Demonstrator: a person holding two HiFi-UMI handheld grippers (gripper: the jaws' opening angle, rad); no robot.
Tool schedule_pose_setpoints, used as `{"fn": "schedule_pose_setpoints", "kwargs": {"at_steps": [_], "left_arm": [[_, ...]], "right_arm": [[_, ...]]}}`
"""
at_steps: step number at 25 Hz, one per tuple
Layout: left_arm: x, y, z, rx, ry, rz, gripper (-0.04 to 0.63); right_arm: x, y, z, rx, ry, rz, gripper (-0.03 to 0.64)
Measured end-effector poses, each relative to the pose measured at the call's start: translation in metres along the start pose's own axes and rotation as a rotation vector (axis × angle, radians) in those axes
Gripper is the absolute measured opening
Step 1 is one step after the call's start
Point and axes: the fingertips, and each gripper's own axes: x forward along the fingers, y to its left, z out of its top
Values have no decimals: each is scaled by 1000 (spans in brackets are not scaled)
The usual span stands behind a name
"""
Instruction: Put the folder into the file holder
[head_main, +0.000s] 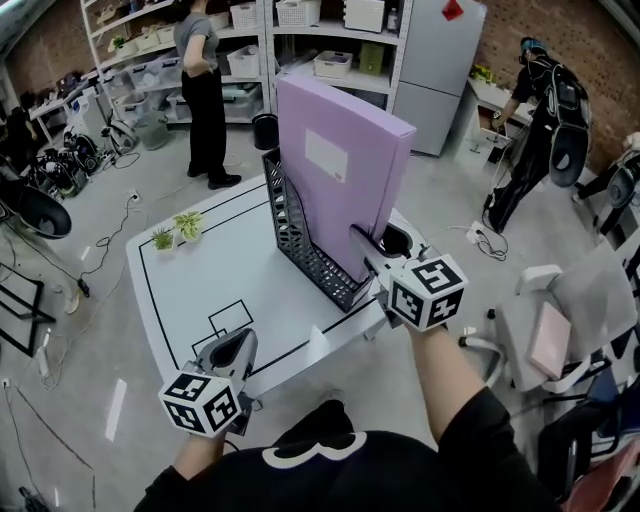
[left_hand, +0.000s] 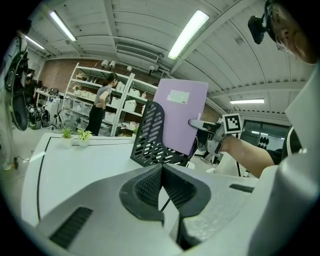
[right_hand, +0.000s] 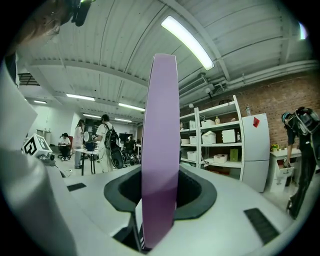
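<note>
Lilac is dominating the picture right now: the lilac folder (head_main: 340, 170) is standing upright, white label facing the left side of the head view. The right hand-held gripper (head_main: 373, 244) is gripping it at the lower near corner. In the right gripper view the folder's edge is running straight up between the 2 jaws, and both pads are pressing on its faces.

The folder's bottom is sitting down inside the black perforated file holder (head_main: 300, 245), beside the holder's tall mesh end wall. Whether the lower edge is touching the holder's base, I cannot tell, since the mesh side is hiding it. The holder is resting on the white counter (head_main: 190, 290), towards its right half, inside a black outline drawn on the top.

Over on the other side, the left hand-held gripper (head_main: 233, 352) is hovering at the counter's near edge, well apart from the holder. Its jaws are meeting at the tips with nothing between them.

2 small potted plants (head_main: 176, 229) are standing at the counter's far left corner. Behind them, a person (head_main: 205, 90) is standing at the storage shelves (head_main: 330, 40).
</note>
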Motion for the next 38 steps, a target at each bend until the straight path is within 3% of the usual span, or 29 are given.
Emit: {"fn": "schedule_pose_setpoints", "kwargs": {"at_steps": [17, 38], "left_arm": [[0, 15, -14, -20, 21, 31, 6], [0, 23, -31, -45, 47, 48, 6]], "right_arm": [[8, 3, -69, 13, -12, -2, 155], [12, 4, -134, -19, 205, -11, 166]]}}
